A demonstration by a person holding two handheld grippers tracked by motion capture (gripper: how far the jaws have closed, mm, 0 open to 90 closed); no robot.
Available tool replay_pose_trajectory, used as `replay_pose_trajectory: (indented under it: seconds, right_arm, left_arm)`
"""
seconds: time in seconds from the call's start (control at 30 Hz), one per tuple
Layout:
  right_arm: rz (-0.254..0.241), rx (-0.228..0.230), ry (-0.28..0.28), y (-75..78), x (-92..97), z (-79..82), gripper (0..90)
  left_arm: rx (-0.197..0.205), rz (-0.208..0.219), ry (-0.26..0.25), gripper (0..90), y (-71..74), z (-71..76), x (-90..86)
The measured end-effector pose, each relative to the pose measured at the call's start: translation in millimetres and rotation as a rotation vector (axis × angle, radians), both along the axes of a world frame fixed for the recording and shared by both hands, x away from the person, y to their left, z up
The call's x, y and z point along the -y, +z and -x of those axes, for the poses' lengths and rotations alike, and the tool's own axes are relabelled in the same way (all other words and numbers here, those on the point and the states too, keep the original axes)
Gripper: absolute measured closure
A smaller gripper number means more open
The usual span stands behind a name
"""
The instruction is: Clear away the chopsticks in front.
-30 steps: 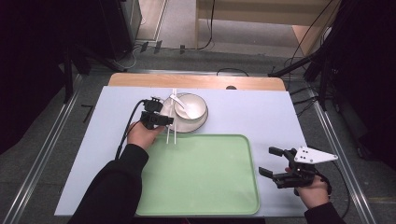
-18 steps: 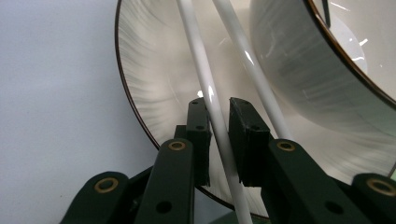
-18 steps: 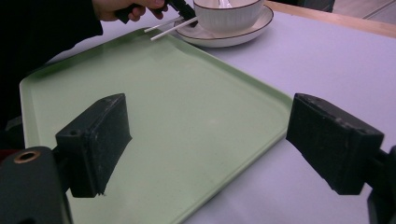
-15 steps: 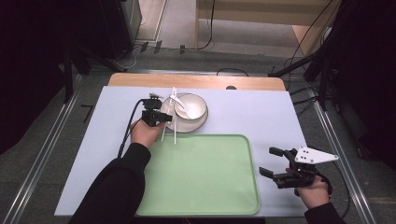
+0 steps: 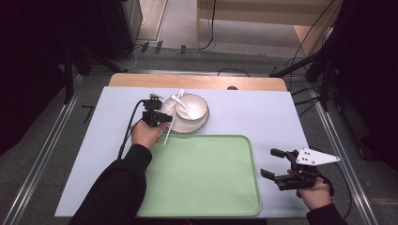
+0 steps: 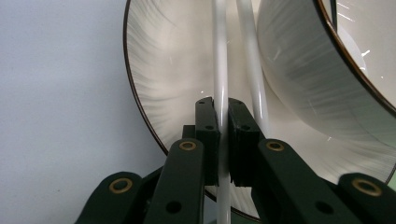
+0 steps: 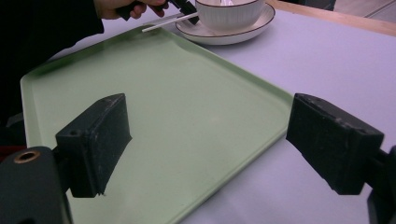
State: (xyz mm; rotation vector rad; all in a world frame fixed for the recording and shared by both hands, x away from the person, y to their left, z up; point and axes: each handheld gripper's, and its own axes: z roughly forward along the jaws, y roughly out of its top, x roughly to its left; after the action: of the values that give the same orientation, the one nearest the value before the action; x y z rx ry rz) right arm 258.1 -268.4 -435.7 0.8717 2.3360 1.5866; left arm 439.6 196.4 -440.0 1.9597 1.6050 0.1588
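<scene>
Left tool [image 5: 162,117], seen from the high view, sits at the near left edge of the saucer [image 5: 199,127], its jaws having just been closing on a white chopstick [image 5: 167,132] that slants off the saucer toward the green tray [image 5: 202,187]. A bowl [image 5: 191,107] with a spoon [image 5: 180,101] in it stands on the saucer, so the chopsticks were probably leaned on the saucer's rim, which keeps them lifted enough to grip. Well apart, off the tray's right edge, the right tool [image 5: 272,164] hovers over the table [image 5: 263,112] with its jaws wide and nothing between them, likely waiting its turn.

From the left gripper view, the left tool [image 6: 223,135] is pinched narrow on one chopstick [image 6: 220,70], which runs straight up between the pads and onward across the saucer [image 6: 154,84]. A second chopstick [image 6: 250,70] lies just beside it, outside the grip, against the bowl [image 6: 308,70]. Holding near the low end looks meant to lift one stick clear without nudging the bowl.

From the right gripper view, the right tool [image 7: 205,144] stands wide open above the tray [image 7: 187,116], pointed along it. Far off, the chopstick [image 7: 163,23] juts from the other hand [image 7: 126,7] beside the bowl [image 7: 229,14] and saucer [image 7: 224,35].
</scene>
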Motion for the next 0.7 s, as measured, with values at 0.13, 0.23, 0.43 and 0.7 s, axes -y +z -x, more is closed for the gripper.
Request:
replay_pose_trajectory:
  seconds: [0.13,0.23,0.43,0.7]
  right_arm:
    - [-0.001,0.0,-0.001,0.0,0.1,0.3,14.2]
    - [0.0,-0.001,0.0,0.1,0.1,0.5,14.2]
    - [0.0,0.001,0.004,0.3,-0.6,-0.2,14.2]
    - [-0.001,-0.002,0.018,0.5,-4.8,-4.0,14.3]
  left_arm:
    - [0.001,0.024,0.0,85.6,3.7,0.3,-4.5]
    - [0.015,0.032,0.006,85.8,9.4,1.7,-9.9]
    - [0.037,0.045,0.021,85.8,19.3,5.4,-21.7]
    - [0.09,0.087,0.01,85.8,49.5,22.5,-33.4]
